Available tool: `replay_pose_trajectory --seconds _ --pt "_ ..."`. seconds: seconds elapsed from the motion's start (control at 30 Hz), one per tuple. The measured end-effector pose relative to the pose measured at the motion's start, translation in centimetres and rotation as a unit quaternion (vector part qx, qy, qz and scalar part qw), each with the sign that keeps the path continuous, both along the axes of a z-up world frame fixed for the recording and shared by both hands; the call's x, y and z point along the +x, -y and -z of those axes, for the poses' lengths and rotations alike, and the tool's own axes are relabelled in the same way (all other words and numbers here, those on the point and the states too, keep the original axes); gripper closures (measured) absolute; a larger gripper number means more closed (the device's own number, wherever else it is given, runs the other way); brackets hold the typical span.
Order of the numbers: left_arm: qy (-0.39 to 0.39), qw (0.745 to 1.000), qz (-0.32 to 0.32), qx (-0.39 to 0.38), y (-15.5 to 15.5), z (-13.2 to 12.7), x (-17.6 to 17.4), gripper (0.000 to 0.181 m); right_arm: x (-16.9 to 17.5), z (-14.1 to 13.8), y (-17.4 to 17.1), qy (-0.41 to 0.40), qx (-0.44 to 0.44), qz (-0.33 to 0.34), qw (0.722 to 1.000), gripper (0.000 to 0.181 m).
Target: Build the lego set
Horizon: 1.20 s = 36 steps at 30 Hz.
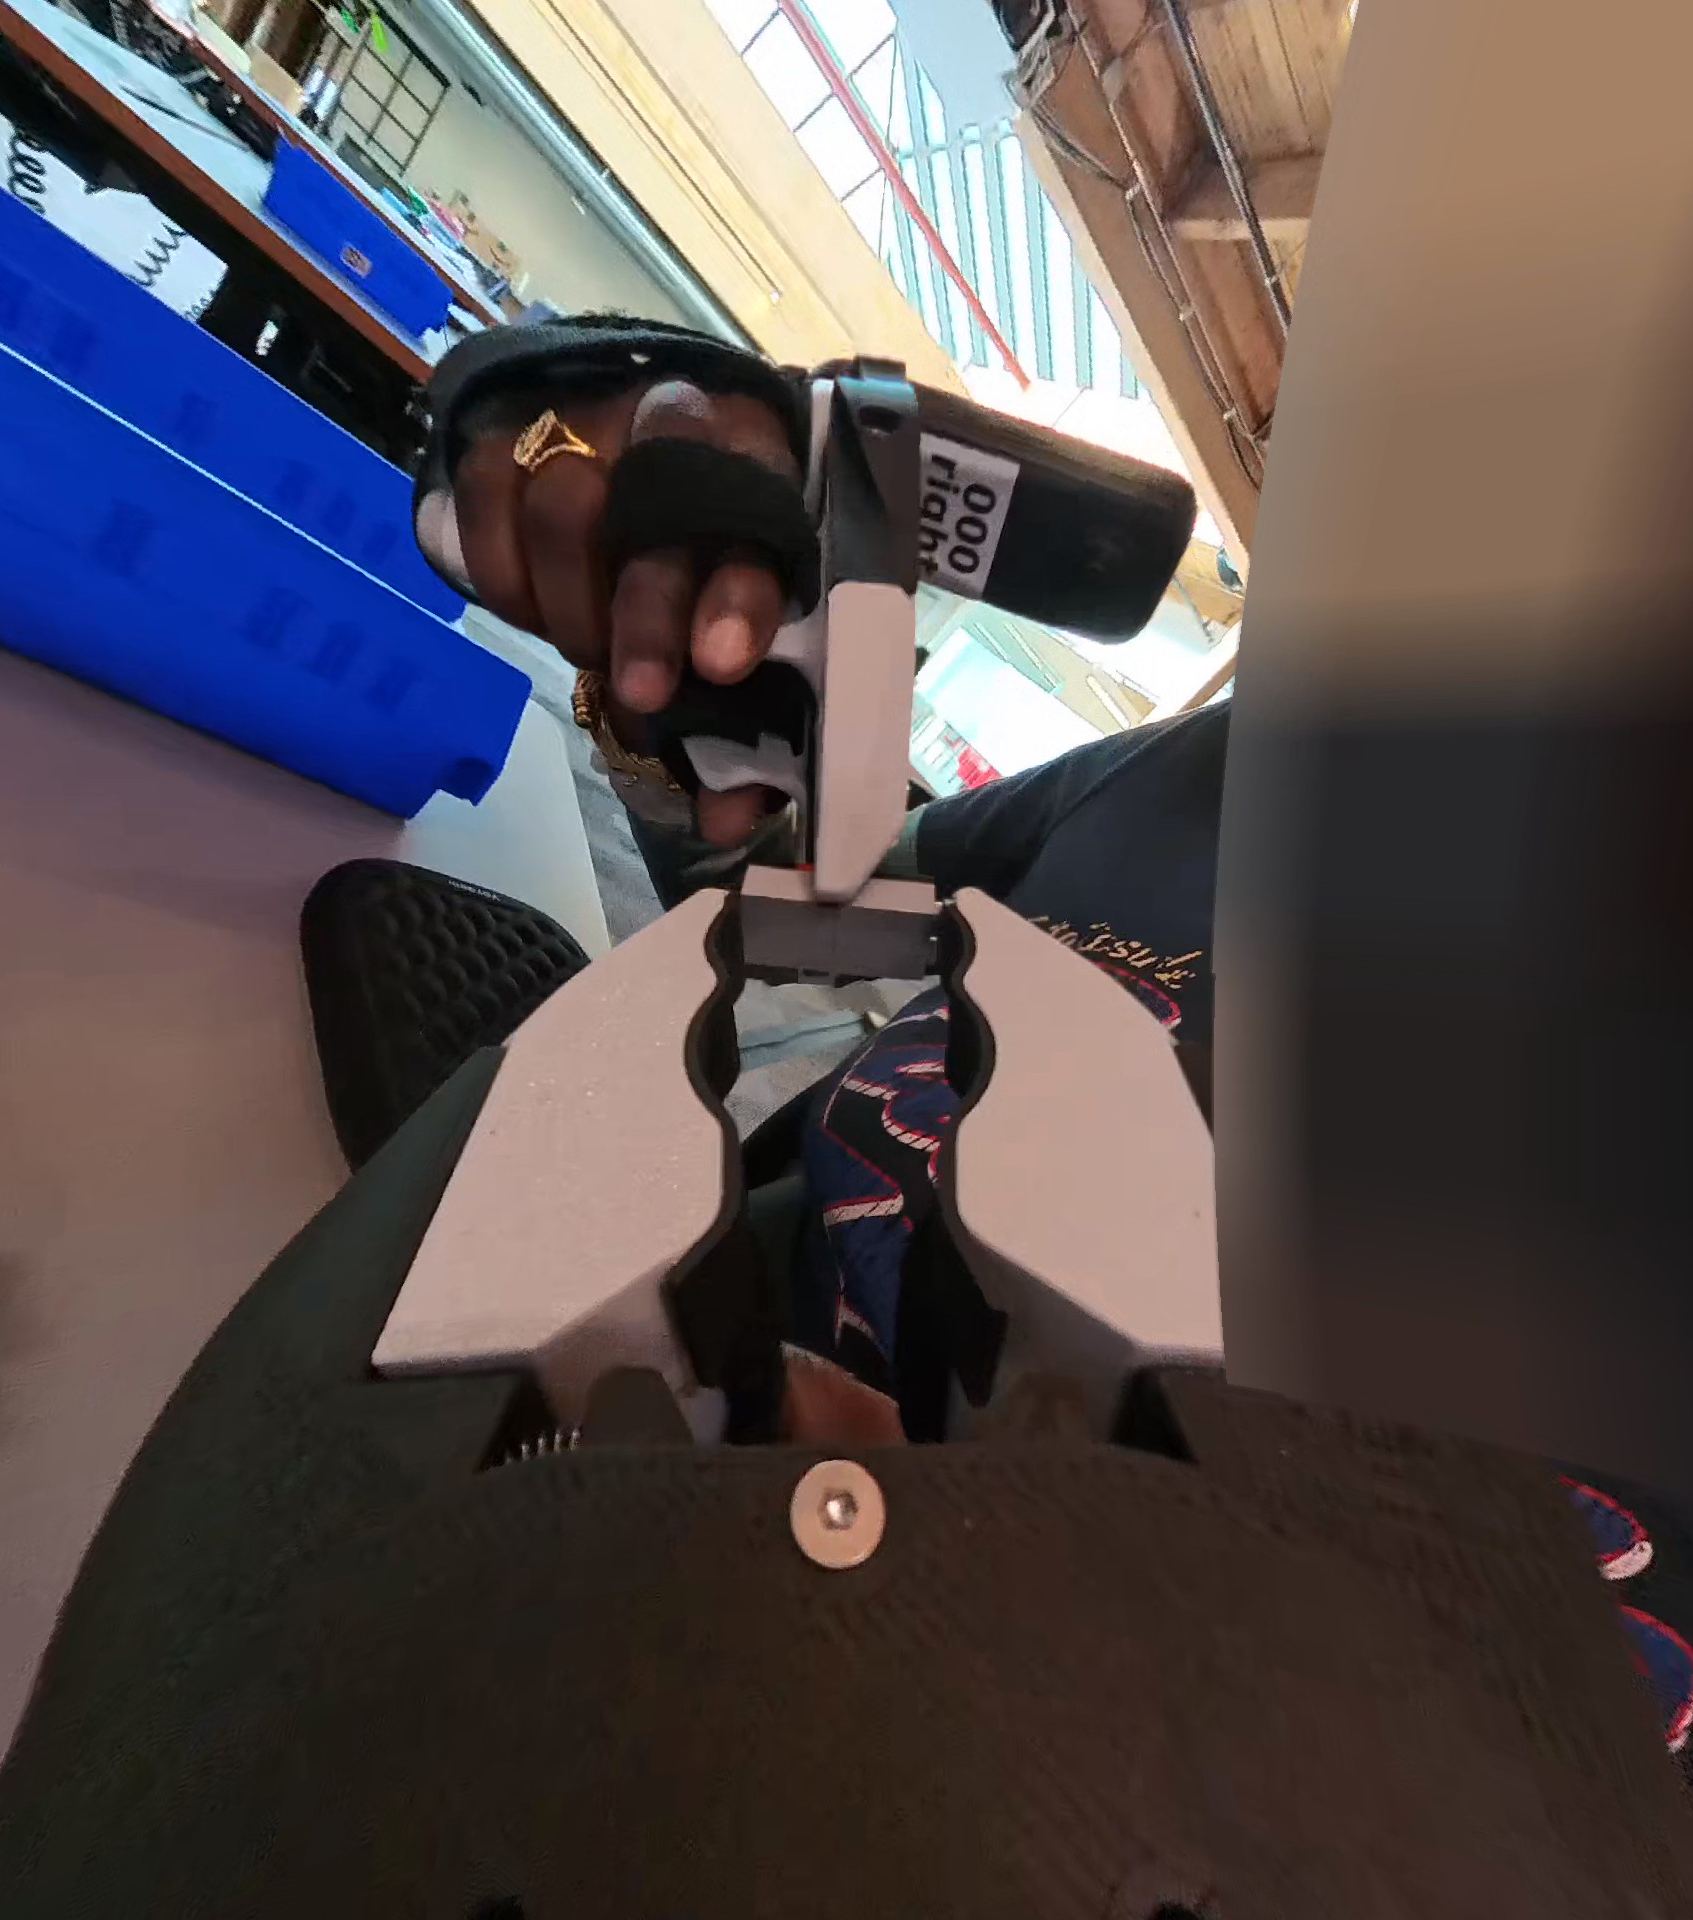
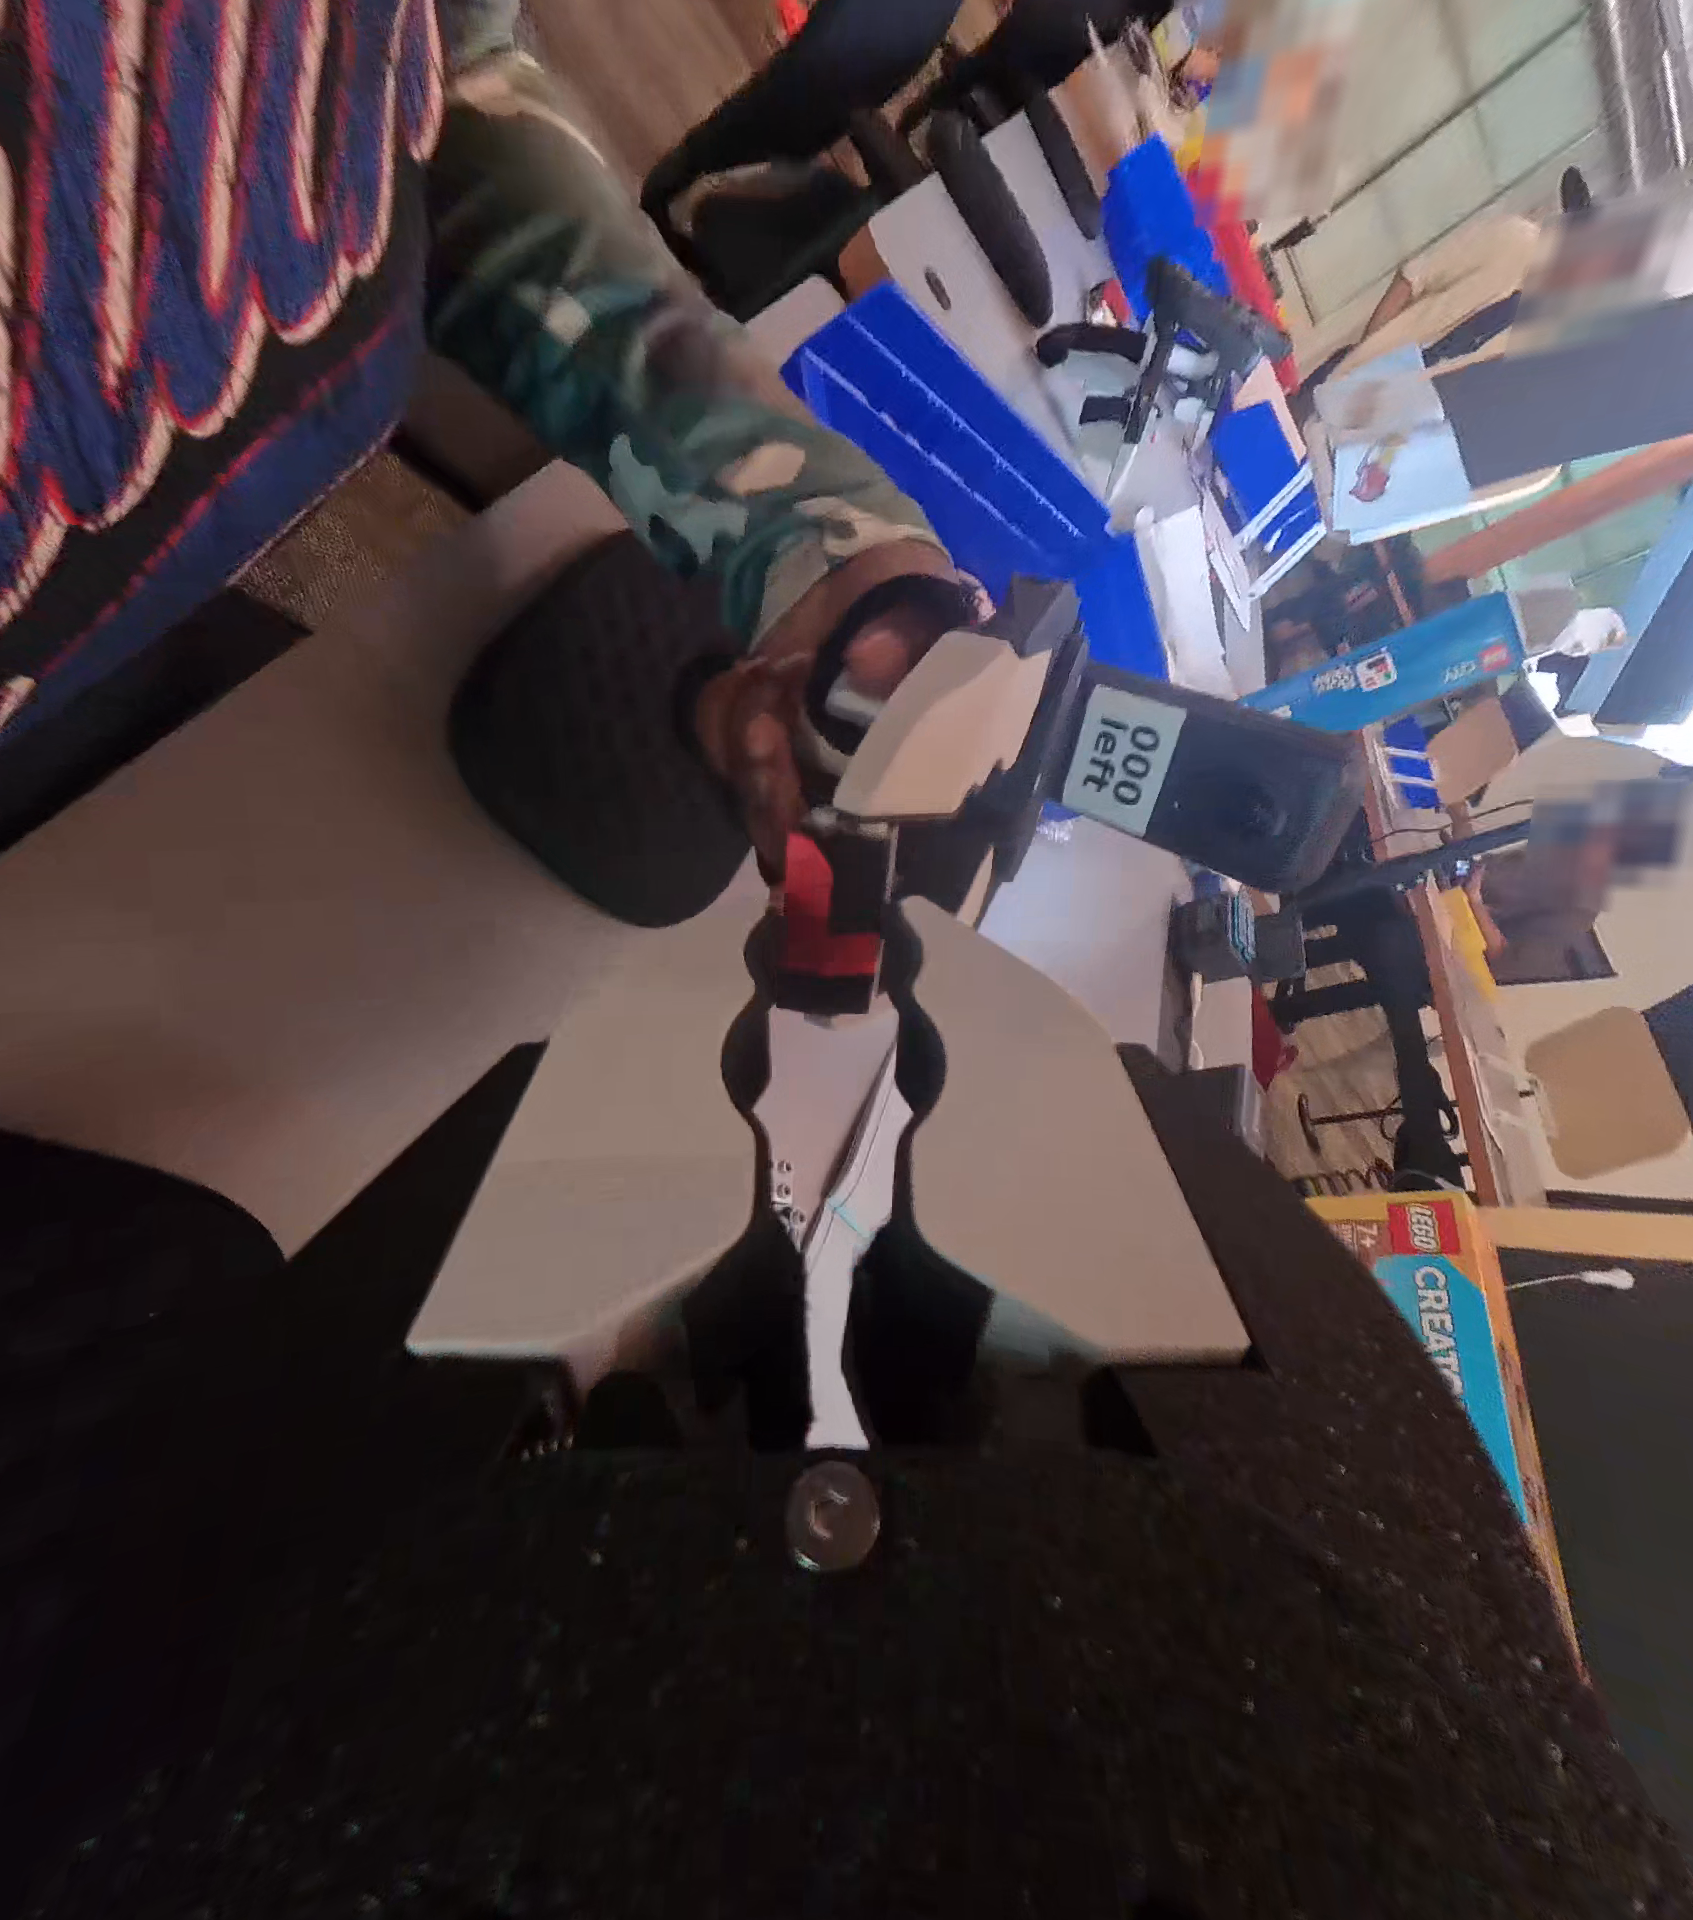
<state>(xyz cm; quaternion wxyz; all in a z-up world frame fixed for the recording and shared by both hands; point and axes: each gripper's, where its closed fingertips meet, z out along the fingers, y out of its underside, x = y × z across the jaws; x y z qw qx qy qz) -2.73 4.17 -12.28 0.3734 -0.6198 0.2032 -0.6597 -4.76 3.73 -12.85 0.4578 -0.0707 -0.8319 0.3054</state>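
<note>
Blue bins (image 1: pixel 146 499), black chair (image 1: pixel 426 987)

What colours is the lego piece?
Red and black lego piece, seen best in the right wrist view.

Blue bins (image 1: pixel 198 540) rest on the white table (image 1: pixel 94 987).

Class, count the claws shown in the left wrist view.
2: the near white left claw gripping a dark grey lego piece, and the right claw coming down onto it from above.
</note>
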Motion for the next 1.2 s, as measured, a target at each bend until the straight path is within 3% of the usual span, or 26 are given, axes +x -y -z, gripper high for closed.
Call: replay_pose_trajectory --seconds 0.1,0.17,0.23,0.3,0.37,0.43,0.53,0.63,0.73,0.87,1.07,1.2 --pt "-0.002 1.0 -0.016 0.001 -0.4 -0.1 -0.6 0.145 -0.6 -0.2 -0.7 -0.023 -0.043 0.04 0.998 0.164" --pt "-0.02 0.999 -0.032 0.018 -0.7 0.1 -1.3 0.138 -0.7 -0.4 -1.8 -0.034 -0.116 0.085 0.989 0.164" --pt "-0.111 0.988 -0.089 0.054 -1.6 1.9 -2.9 0.132 -0.4 -0.3 -3.1 -0.049 -0.213 0.136 0.966 0.165" --pt "-0.262 0.943 -0.182 0.091 -3.2 5.2 -6.0 0.128 0.1 0.0 -5.0 -0.066 -0.318 0.201 0.924 0.164" --pt "-0.378 0.889 -0.23 0.114 -4.1 8.1 -8.8 0.125 0.8 0.8 -6.3 -0.074 -0.429 0.239 0.868 0.165" --pt "-0.462 0.849 -0.234 0.101 -4.7 10.9 -10.3 0.124 1.4 1.6 -7.0 -0.07 -0.516 0.252 0.816 0.165" --pt "-0.519 0.827 -0.194 0.092 -5.6 14.0 -9.7 0.124 1.6 2.6 -7.5 -0.067 -0.581 0.251 0.771 0.165" --pt "-0.527 0.825 -0.167 0.117 -6.6 14.6 -8.3 0.129 1.1 3.0 -7.3 -0.043 -0.586 0.243 0.771 0.165" --pt "-0.501 0.845 -0.152 0.115 -7.2 13.9 -6.9 0.14 1.0 3.6 -7.2 -0.034 -0.559 0.256 0.788 0.165" --pt "-0.502 0.848 -0.146 0.08 -7.8 14.5 -6.7 0.164 1.0 4.3 -7.5 -0.03 -0.553 0.268 0.788 0.165" --pt "-0.458 0.865 -0.206 -0.006 -7.9 14.4 -6.3 0.164 1.1 4.8 -8.1 -0.035 -0.551 0.278 0.786 0.165" --pt "-0.439 0.854 -0.273 -0.054 -8.4 14.3 -5.9 0.164 1.1 5.4 -8.6 -0.037 -0.532 0.291 0.794 0.165"
